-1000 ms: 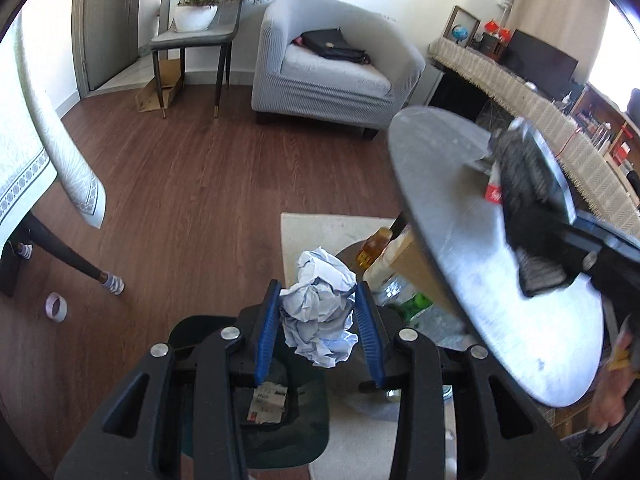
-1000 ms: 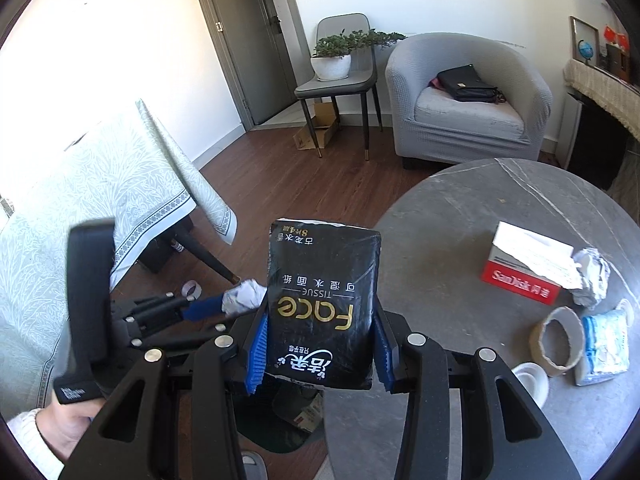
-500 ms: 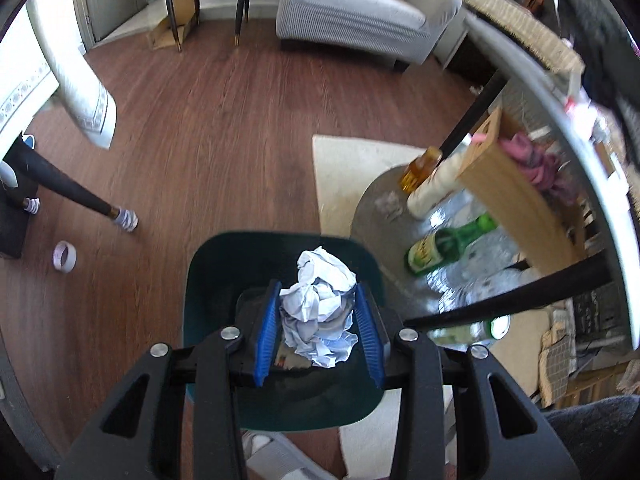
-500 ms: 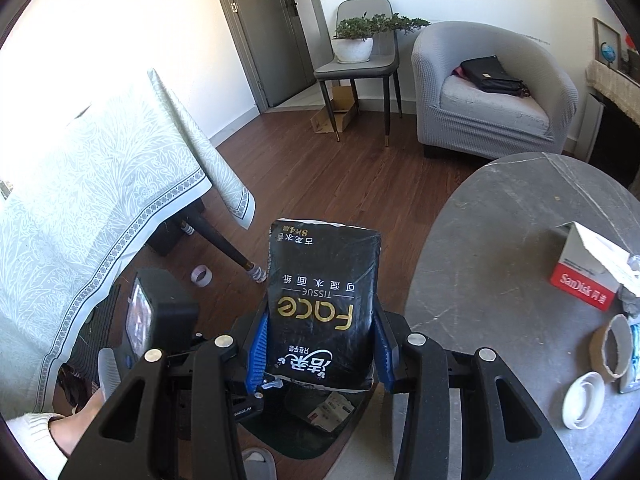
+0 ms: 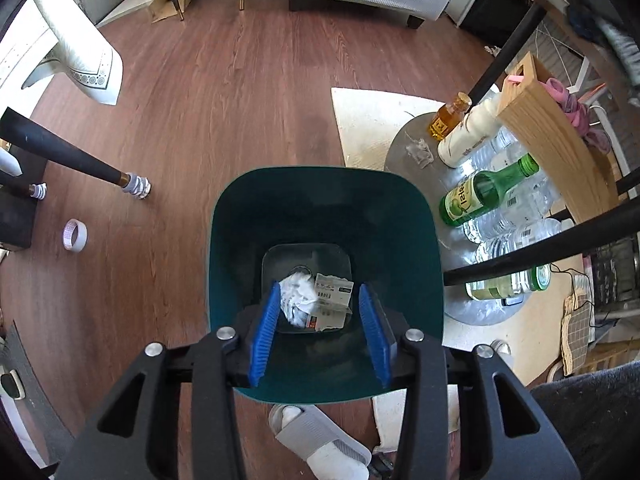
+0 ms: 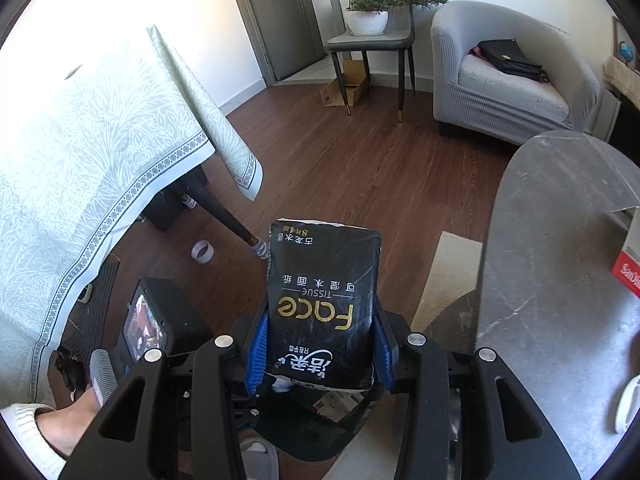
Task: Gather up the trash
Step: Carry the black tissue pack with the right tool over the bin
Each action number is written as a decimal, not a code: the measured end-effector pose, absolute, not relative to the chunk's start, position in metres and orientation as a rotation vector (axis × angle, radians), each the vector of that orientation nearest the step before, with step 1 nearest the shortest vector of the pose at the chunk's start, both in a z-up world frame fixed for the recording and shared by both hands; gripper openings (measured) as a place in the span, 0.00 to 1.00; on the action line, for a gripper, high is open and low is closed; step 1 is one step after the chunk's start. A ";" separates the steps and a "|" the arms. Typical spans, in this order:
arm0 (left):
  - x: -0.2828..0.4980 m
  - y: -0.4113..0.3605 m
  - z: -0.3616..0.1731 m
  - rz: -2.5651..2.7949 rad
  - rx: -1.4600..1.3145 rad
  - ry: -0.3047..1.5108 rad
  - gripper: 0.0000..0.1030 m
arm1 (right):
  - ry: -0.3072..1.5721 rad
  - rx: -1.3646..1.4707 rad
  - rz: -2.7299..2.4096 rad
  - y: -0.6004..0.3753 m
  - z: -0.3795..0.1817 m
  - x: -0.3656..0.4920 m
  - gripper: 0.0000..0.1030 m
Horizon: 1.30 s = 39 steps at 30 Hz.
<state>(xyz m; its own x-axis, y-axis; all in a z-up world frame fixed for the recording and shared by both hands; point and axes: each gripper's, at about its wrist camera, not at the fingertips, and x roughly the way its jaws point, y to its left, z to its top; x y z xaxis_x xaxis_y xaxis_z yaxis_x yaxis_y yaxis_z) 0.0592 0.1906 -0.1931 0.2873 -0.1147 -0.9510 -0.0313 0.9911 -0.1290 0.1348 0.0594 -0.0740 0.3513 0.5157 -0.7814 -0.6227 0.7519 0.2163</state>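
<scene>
Floor [image 5: 240, 120] surrounds the green bin [image 5: 320, 220], its near rim hidden behind the left tool [image 5: 322, 330], spread wide and empty above it. Crumpled paper [image 5: 296, 296] lies inside at 6 o'clock. Right tool [image 6: 320, 354] clamps the black tissue pack [image 6: 324, 300], blocking most of the bin.

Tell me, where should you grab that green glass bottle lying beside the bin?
Grip the green bottle around its wide labelled body, coming from above. It lies tilted among clear plastic bottles with the wooden board close behind, so the sides look crowded and only the top is free.
</scene>
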 end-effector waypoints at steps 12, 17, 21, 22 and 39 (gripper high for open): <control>0.046 0.222 -0.116 0.002 -0.221 1.026 0.27 | 1.043 -0.214 0.743 0.092 -0.116 0.135 0.42; 0.043 0.230 -0.085 0.013 -0.249 0.939 0.24 | 1.095 -0.261 0.743 0.104 -0.142 0.132 0.42; 0.041 0.231 -0.065 0.020 -0.273 0.875 0.19 | 1.132 -0.294 0.745 0.112 -0.160 0.128 0.42; 0.041 0.232 -0.061 0.020 -0.277 0.861 0.18 | 1.138 -0.297 0.745 0.111 -0.163 0.127 0.42; 0.035 0.212 -0.019 -0.021 -0.299 0.757 0.17 | 1.296 -0.442 0.742 0.126 -0.249 0.110 0.43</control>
<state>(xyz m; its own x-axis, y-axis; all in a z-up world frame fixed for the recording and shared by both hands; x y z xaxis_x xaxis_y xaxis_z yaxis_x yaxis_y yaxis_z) 0.0350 0.2120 -0.0187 0.7290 -0.1259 -0.6729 -0.0882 0.9575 -0.2747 0.1105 0.1264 -0.2487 0.0929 0.2436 -0.9654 -0.7093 0.6967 0.1075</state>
